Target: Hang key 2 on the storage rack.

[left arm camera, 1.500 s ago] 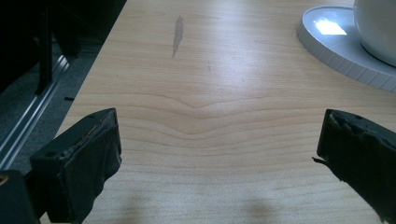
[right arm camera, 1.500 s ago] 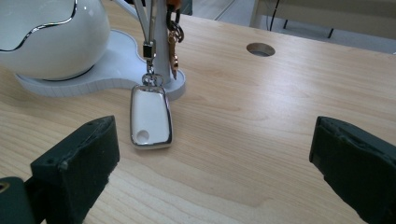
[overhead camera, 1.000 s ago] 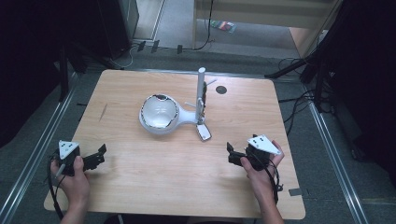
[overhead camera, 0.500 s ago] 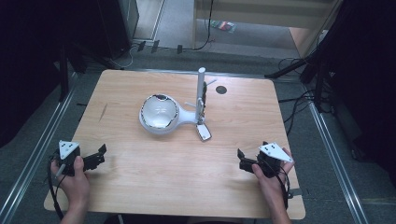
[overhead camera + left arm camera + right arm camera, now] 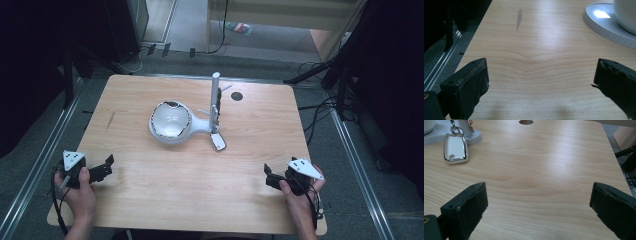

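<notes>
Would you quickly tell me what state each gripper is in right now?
Left gripper: open, holding nothing, above the table.
Right gripper: open, holding nothing.

There is one wooden tabletop [image 5: 150,200]. On it sits one white bowl [image 5: 170,121] on one white stand [image 5: 204,125]. One white post [image 5: 215,97] sticks up from the stand. One little white key tag [image 5: 218,142] lies by it. The tabletop has one round hole [image 5: 236,96]. There are two grippers, the left gripper [image 5: 102,169] and the right gripper [image 5: 272,176], held by two hands.
</notes>
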### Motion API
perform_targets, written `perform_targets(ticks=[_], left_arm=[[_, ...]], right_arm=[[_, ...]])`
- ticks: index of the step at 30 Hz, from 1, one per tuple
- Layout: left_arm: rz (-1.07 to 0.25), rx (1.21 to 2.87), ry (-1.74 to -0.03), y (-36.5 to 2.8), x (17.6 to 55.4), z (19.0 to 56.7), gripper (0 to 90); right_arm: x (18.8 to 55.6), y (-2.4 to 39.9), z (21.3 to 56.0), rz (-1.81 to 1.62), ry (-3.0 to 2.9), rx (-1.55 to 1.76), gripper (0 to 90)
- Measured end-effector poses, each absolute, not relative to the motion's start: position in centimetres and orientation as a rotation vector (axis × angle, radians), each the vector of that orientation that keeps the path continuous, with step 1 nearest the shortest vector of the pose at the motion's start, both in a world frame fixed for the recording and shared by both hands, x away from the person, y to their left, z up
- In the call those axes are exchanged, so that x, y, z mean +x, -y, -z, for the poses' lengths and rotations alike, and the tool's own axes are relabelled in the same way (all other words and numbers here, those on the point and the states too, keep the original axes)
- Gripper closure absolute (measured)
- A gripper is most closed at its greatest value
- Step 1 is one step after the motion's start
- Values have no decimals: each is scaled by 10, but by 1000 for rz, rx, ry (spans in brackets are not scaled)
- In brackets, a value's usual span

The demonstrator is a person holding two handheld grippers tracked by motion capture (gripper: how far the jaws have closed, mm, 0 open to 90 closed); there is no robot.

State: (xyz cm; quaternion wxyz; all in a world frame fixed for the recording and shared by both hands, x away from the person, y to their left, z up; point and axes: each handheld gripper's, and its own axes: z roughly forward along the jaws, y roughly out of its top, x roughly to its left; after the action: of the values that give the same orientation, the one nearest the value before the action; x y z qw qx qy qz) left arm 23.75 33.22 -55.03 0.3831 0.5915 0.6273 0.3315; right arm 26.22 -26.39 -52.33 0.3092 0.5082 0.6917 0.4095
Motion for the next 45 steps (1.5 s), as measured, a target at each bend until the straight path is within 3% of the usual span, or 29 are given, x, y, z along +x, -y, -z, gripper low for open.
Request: perform_targets(ticks=[23, 45], left_arm=[[-879, 1507, -1589, -329, 236, 550, 0], [-865, 1492, -1593, -331, 235, 550, 0]], right_arm=[[226, 336, 540, -1045, -1742, 1505, 15], [217, 352, 544, -1018, -1726, 1566, 17]])
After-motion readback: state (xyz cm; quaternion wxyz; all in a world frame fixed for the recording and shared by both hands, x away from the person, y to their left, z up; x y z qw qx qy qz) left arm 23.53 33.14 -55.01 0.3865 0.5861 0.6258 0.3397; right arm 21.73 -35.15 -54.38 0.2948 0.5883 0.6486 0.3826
